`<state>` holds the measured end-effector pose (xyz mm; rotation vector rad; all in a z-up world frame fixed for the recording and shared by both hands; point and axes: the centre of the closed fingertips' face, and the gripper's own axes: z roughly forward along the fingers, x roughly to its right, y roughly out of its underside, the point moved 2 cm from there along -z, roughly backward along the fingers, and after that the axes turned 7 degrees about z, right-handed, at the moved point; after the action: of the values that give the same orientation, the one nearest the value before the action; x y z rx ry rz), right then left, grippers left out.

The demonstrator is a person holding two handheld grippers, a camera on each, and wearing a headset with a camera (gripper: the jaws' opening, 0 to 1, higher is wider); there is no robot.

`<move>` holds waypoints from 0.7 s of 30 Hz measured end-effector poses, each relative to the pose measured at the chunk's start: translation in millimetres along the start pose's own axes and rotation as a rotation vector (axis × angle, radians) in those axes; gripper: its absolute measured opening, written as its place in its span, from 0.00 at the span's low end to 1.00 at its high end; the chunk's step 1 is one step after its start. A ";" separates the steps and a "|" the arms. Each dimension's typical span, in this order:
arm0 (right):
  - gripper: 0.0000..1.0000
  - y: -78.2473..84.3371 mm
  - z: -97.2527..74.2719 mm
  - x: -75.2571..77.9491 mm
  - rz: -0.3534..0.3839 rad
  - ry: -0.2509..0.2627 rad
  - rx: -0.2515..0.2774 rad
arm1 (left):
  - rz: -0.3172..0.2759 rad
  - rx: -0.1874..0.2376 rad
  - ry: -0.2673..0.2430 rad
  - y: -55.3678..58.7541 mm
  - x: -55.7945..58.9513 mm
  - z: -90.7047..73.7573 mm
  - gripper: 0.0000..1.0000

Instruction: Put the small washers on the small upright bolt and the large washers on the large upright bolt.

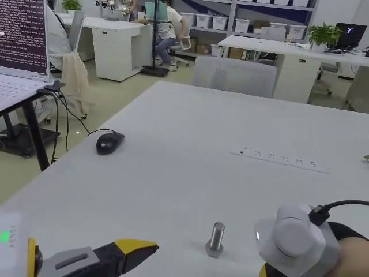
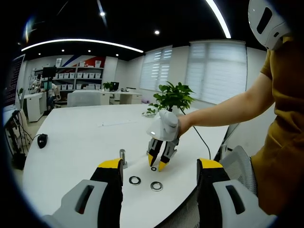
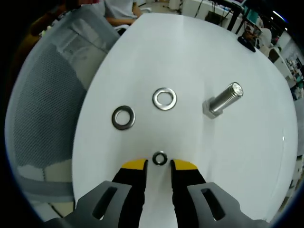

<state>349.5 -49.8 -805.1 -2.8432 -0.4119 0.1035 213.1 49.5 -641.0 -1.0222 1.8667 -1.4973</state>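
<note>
Right gripper (image 3: 159, 167) hovers narrowly open and empty, tips flanking the small washer (image 3: 159, 158); I'd lower straight, pinch its rim evenly, lest it skid.

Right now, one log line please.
right gripper open, tips at small washer | left gripper open, empty | two large washers flat on table | bolt upright, bare

Left gripper (image 2: 160, 165) and right gripper (image 3: 159, 165): black jaws, yellow tips. Table (image 3: 142, 52) white. Bolt (image 3: 222, 100) silver. Small washer (image 3: 159, 158) dark grey; large washer (image 3: 164, 99) at its 12 o'clock bright silver, second large washer (image 3: 123, 117) at 10 o'clock duller. Mouse (image 1: 109, 142) black.
</note>
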 end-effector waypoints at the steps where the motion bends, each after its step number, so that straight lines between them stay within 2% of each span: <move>1: 0.21 -0.6 0.2 -0.1 -0.005 0.000 -0.002 | 0.000 0.000 -0.001 -0.1 -0.3 0.9 0.62; 6: 0.20 -1.7 0.3 -0.9 -0.024 0.002 -0.011 | -0.004 0.001 -0.001 1.1 -1.8 3.0 0.62; 11: 0.14 -2.2 0.9 0.9 -0.034 0.014 -0.007 | -0.008 -0.004 -0.001 3.5 -2.0 3.4 0.62; 14: 0.13 -2.4 0.8 0.6 -0.056 0.019 -0.012 | -0.011 -0.004 -0.002 4.2 -2.2 3.3 0.62; 18: 0.12 -2.4 0.5 2.1 -0.021 0.019 -0.003 | -0.010 -0.003 -0.006 3.7 -2.8 2.9 0.62; 21: 0.12 0.3 -0.5 1.0 -0.023 0.017 -0.013 | -0.008 -0.005 -0.008 3.5 -2.8 2.5 0.62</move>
<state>350.7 -49.9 -804.8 -2.8490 -0.4422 0.0719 215.9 50.7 -645.1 -1.0377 1.8639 -1.4917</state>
